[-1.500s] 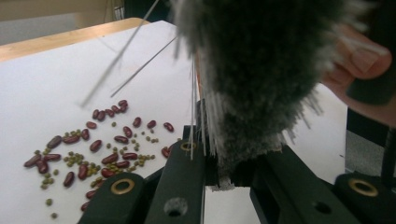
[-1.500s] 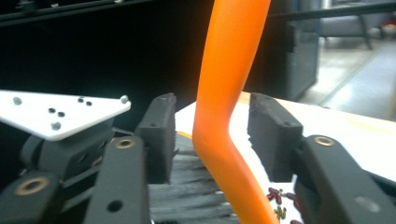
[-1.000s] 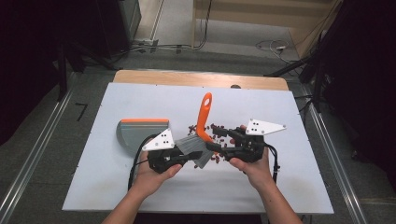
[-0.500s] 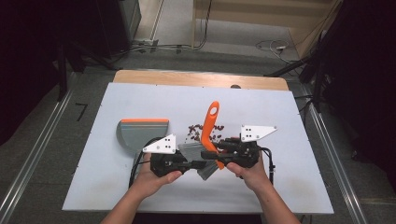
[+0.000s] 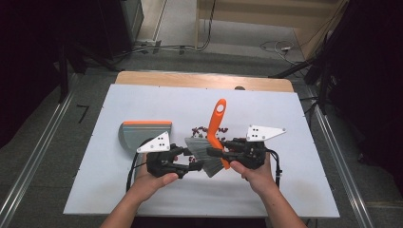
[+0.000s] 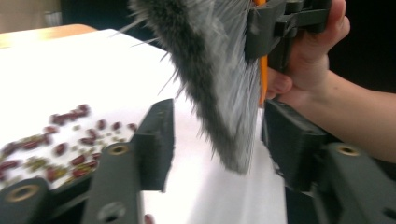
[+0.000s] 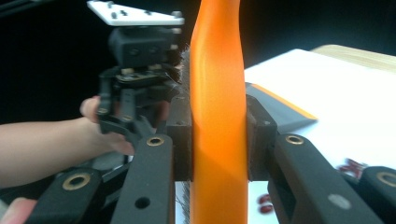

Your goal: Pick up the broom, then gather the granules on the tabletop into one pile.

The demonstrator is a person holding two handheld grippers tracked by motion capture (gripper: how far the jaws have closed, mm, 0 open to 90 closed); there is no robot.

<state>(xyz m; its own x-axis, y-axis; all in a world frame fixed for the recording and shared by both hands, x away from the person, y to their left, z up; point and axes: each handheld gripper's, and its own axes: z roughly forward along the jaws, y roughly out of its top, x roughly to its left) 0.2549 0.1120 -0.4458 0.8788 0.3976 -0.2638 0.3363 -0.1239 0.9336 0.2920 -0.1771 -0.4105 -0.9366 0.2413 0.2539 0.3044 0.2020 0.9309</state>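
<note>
A: Fig. note – where is the brush (image 5: 212, 142) sitting, and what is gripping it?

B: It is hanging just above the middle of the tabletop (image 5: 285, 199), toward the near edge, handle pointing at the far edge. The right gripper (image 5: 215, 153) is clamping the orange handle (image 7: 217, 116) low down, jaws closed flat on both sides. The left gripper (image 5: 196, 165) is standing wide open w/ the grey bristles (image 6: 219, 84) dangling between its jaws, nothing pinched yet.

A: How is it likely handling?

B: Prob. light. Handle looks like stiff, smooth plastic, so it may be twisting in the pads if held too high; low on the handle, near the head, is giving the best control. Bristles are soft and splaying – no place for a grip.

A: And the rest?

B: Red beans (image 5: 202, 130) are lying scattered just beyond the bristles; the dustpan (image 5: 142, 134) is resting toward the left edge, near the left gripper.
</note>
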